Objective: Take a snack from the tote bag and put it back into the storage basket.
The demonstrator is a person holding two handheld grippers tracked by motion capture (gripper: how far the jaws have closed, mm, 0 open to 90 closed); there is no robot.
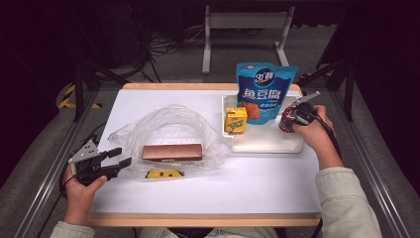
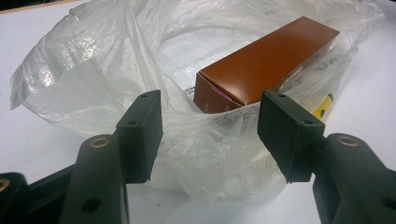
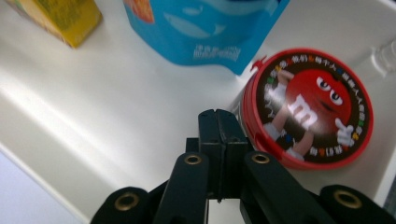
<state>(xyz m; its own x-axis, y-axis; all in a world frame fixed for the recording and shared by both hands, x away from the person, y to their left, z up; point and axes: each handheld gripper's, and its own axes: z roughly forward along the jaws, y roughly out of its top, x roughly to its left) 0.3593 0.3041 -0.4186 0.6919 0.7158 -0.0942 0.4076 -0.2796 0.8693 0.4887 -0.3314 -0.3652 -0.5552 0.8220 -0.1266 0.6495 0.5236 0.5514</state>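
Right gripper view: your right gripper [image 3: 218, 122] jaws pressed together, empty.
Candy tin [image 3: 308, 107]: just beside the tips, in white tray [image 3: 93, 126] corner; blue pouch [image 3: 205, 28] beyond.
Left gripper [image 2: 210, 135]: jaws apart around bag rim [image 2: 205, 126], not pinching.
Brown box [image 2: 266, 63]: inside bag, long axis running away.

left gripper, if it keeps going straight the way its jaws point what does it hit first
Most likely the clear plastic bag: the open left gripper already has the crumpled film between its pads. Just behind that lies the brown box inside the bag, though how far back it sits is hard to judge.
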